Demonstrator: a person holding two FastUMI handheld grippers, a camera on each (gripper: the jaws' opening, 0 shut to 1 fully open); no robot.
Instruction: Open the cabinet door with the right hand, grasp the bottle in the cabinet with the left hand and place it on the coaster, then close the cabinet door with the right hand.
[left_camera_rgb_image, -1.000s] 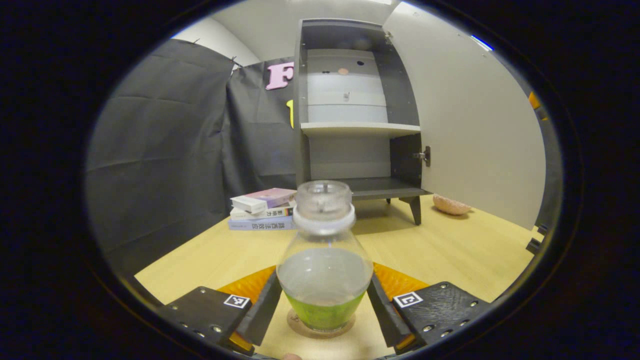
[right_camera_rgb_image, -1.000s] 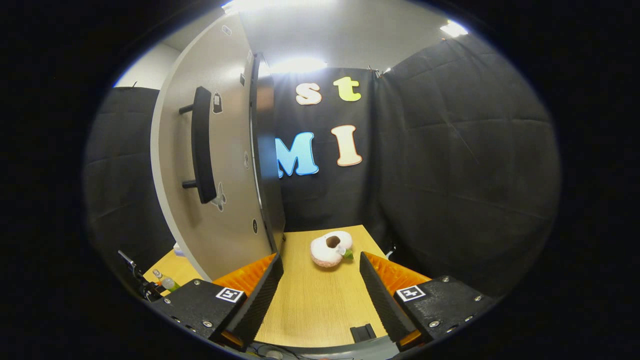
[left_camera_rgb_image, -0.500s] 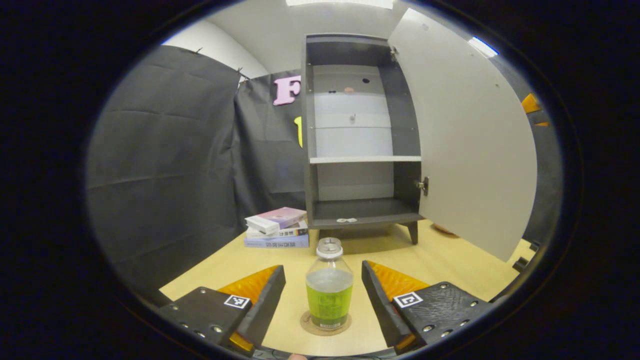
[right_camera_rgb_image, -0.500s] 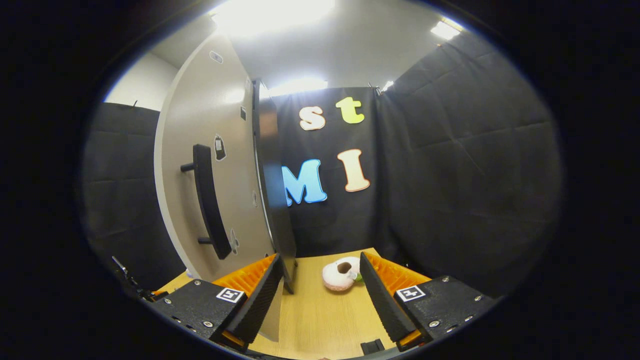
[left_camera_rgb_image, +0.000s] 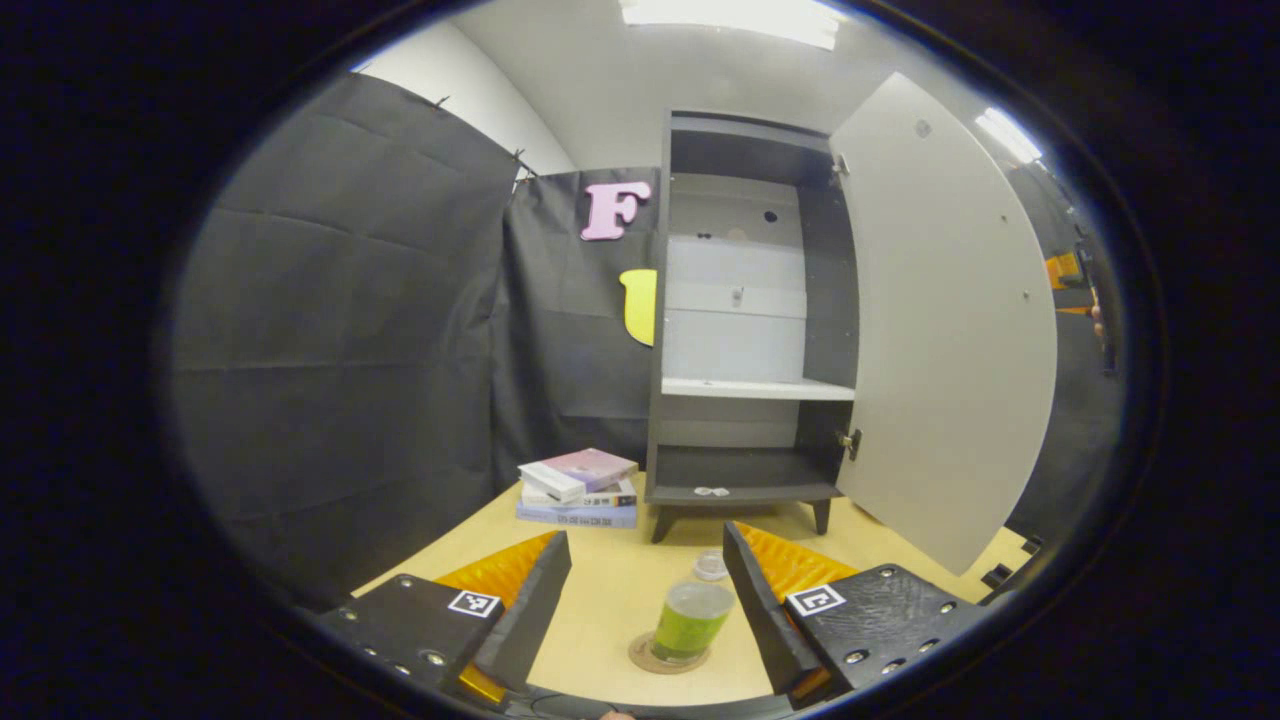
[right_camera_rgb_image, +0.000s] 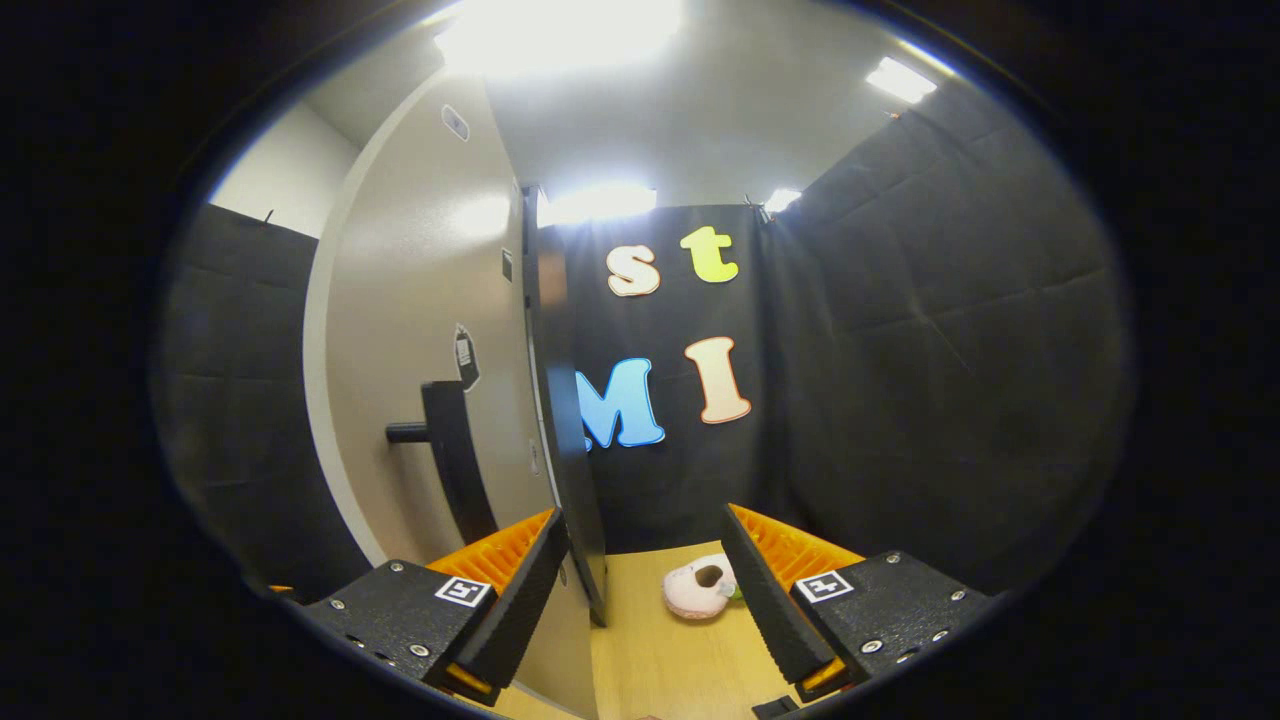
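Observation:
The clear bottle (left_camera_rgb_image: 690, 618) with a green label stands upright on the round cork coaster (left_camera_rgb_image: 650, 661) on the wooden table. My left gripper (left_camera_rgb_image: 645, 542) is open, drawn back above the bottle, whose sides its fingers do not touch. Beyond stands the dark cabinet (left_camera_rgb_image: 750, 330) with its pale door (left_camera_rgb_image: 945, 330) swung wide to the right. In the right gripper view the door's outer face (right_camera_rgb_image: 420, 330) and its black bar handle (right_camera_rgb_image: 455, 460) are close on the left. My right gripper (right_camera_rgb_image: 642, 520) is open and empty, just right of the handle, near the door's edge (right_camera_rgb_image: 565, 420).
A stack of books (left_camera_rgb_image: 578, 485) lies left of the cabinet's feet. A pink doughnut-shaped toy (right_camera_rgb_image: 700, 592) rests on the table (right_camera_rgb_image: 650, 650) beyond the door. Black cloth walls close in on all sides.
My left gripper let go of the bottle on the coaster and backed away and up. My right gripper has risen and come closer to the door handle.

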